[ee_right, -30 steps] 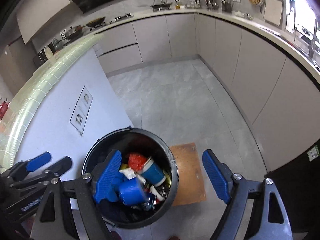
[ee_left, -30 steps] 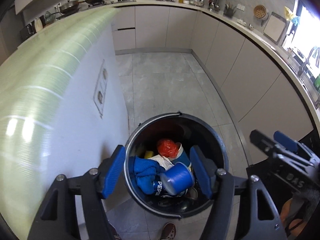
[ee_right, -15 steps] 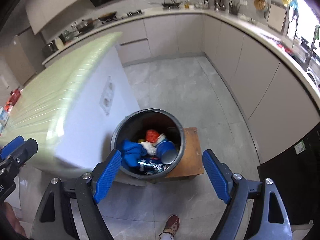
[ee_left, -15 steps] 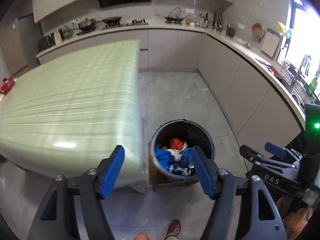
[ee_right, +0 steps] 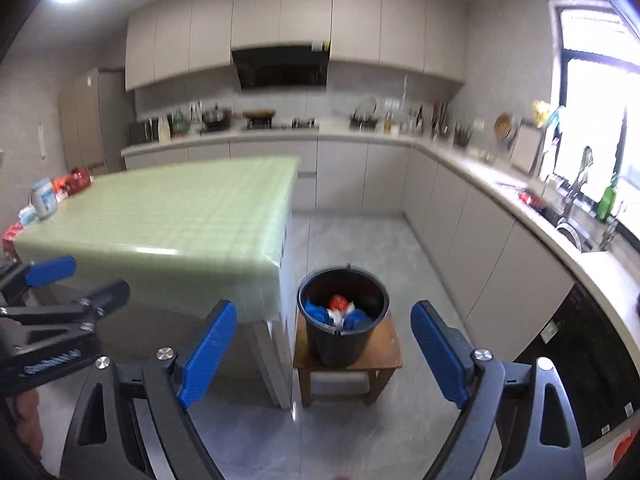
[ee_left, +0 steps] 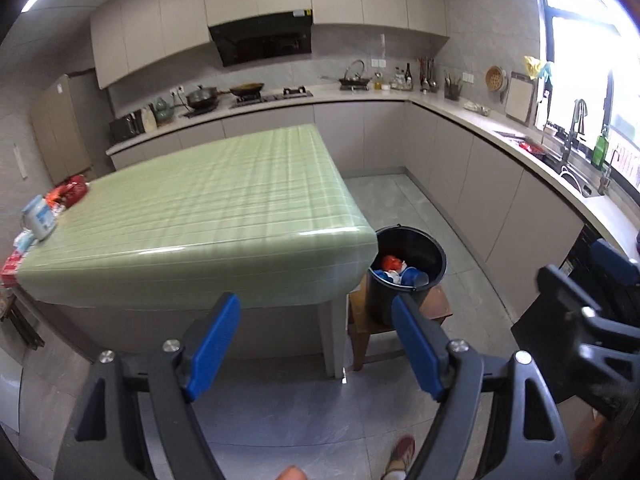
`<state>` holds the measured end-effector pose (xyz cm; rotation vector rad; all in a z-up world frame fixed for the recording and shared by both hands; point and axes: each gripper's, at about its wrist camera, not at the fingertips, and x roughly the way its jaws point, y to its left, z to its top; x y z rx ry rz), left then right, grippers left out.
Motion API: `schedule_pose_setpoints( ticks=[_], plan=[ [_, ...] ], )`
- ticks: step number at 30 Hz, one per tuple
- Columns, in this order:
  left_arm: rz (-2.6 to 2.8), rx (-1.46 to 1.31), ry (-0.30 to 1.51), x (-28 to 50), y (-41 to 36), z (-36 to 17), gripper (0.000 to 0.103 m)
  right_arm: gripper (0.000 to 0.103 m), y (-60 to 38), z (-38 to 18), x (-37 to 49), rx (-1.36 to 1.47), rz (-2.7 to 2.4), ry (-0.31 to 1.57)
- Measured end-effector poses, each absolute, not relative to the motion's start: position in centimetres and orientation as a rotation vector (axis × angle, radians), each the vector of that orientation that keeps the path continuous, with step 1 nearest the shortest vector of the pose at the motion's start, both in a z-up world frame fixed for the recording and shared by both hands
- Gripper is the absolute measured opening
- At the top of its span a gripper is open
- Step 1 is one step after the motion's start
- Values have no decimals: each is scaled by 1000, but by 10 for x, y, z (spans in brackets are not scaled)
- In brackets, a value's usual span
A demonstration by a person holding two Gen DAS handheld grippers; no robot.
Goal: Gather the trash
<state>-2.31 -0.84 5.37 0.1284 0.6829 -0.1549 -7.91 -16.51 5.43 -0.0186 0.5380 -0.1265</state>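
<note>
A black bucket (ee_left: 424, 248) (ee_right: 344, 344) holding red, white and blue trash stands on a low wooden stool (ee_right: 384, 354) beside the green-clothed table (ee_left: 208, 208) (ee_right: 168, 216). My left gripper (ee_left: 316, 340) hangs well back from the bucket, its jaws opening with nothing between them. My right gripper (ee_right: 324, 350) is also far back and above the floor, jaws opening and empty. Each gripper shows at the edge of the other's view: the right gripper (ee_left: 588, 280) and the left gripper (ee_right: 68, 280). More packets and a white jar (ee_left: 38, 216) sit at the table's far left end.
Grey cabinets and a countertop (ee_left: 500, 136) run along the back and right walls, with a sink (ee_right: 572, 236) under the window. A dark appliance door (ee_right: 584, 360) stands at the right. A person's shoe (ee_left: 402, 450) shows on the grey floor tiles.
Both grippers have pulled up and back from just above the bucket, which now looks small and distant. The whole table and kitchen have come into view, and both sets of jaws have widened.
</note>
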Motion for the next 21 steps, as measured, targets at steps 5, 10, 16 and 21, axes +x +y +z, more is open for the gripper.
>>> schedule_pose_setpoints(
  ticks=[5, 10, 16, 21],
  plan=[
    [-101, 71, 631, -53, 3, 67, 97, 102, -151, 74, -117, 15, -113, 492],
    [-65, 21, 629, -69, -1, 64, 97, 102, -161, 71, -121, 68, -107, 540],
    [-39, 15, 654, -82, -15, 56, 97, 102, -175, 63, -129, 106, -112, 584],
    [-24, 15, 647, -95, -21, 54, 97, 102, -192, 60, -133, 126, -120, 595]
  ],
)
